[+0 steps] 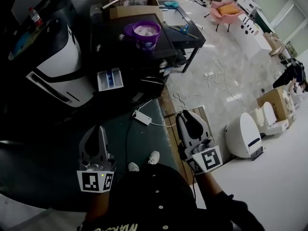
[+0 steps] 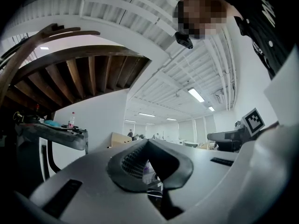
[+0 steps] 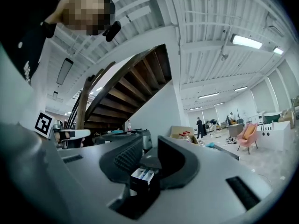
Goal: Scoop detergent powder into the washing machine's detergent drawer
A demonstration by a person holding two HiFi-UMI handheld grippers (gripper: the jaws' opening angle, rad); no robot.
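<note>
Nearest, the left gripper has its ribbed dark pads tip to tip and holds nothing. The right gripper shows a thin gap, also empty. Beyond them, the white rectangular detergent drawer juts out, with blue in its compartments. Farther off, a round purple tub holds white powder.

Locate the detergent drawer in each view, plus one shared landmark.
Head view: detergent drawer left of centre, open.
Left gripper view: not made out.
Right gripper view: drawer low centre, seen between the jaws.
Landmark: bottle atop the machine.
</note>
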